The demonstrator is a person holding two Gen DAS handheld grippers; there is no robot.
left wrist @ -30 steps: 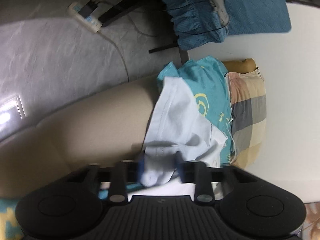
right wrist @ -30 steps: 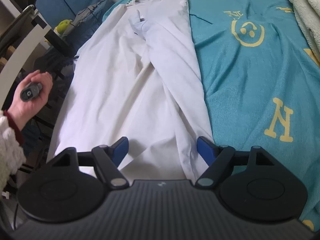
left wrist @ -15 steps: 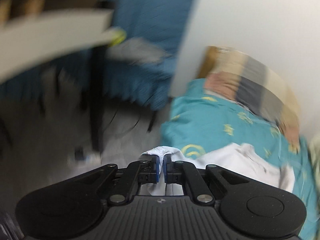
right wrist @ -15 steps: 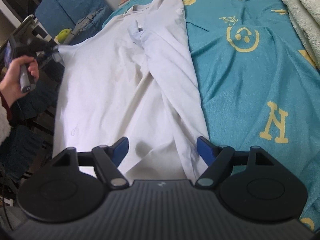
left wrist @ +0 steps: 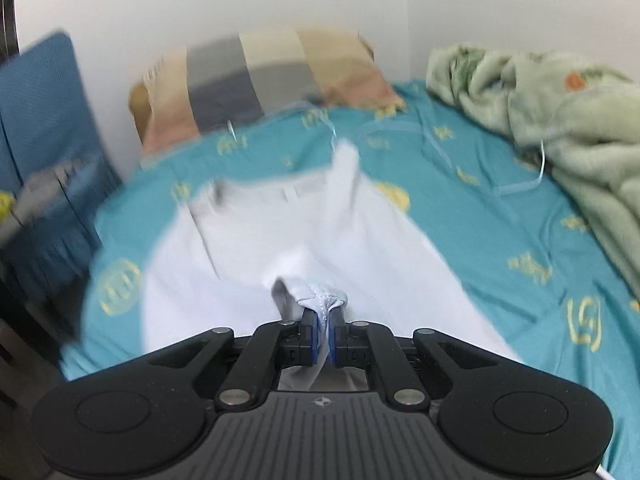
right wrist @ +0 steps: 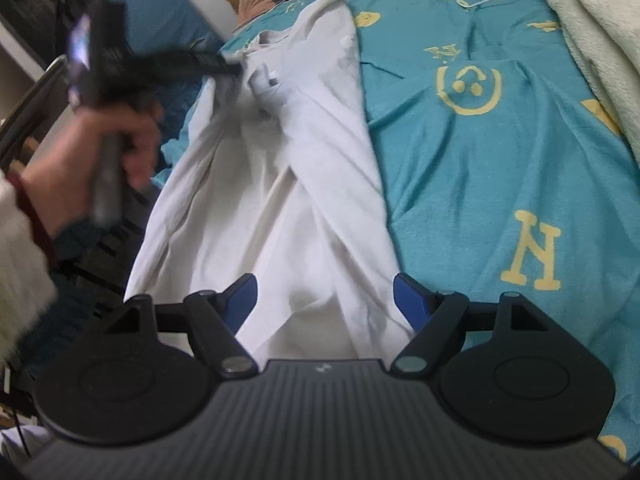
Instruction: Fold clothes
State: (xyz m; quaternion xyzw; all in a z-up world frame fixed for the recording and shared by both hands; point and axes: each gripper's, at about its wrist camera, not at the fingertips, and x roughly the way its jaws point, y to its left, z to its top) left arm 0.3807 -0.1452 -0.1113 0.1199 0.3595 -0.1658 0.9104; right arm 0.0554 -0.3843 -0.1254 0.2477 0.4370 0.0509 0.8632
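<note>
A white long-sleeved shirt (right wrist: 304, 184) lies lengthwise on a teal bed sheet (right wrist: 480, 168); it also shows in the left wrist view (left wrist: 280, 240). My left gripper (left wrist: 324, 334) is shut on a bunched sleeve end of the shirt and holds it above the shirt's body. In the right wrist view the left gripper (right wrist: 232, 68) is blurred, over the shirt's upper left part. My right gripper (right wrist: 324, 300) is open and empty, its blue fingers (right wrist: 412, 300) either side of the shirt's lower end.
A striped pillow (left wrist: 272, 76) lies at the head of the bed. A pale green blanket (left wrist: 560, 120) is heaped on the right. A thin white cable (right wrist: 480, 0) runs across the sheet. A blue chair (left wrist: 44, 128) stands left of the bed.
My left gripper has closed on the sleeve, lifted it from the bed's left side and carried it over the shirt's body. The right gripper has stayed open in place.
</note>
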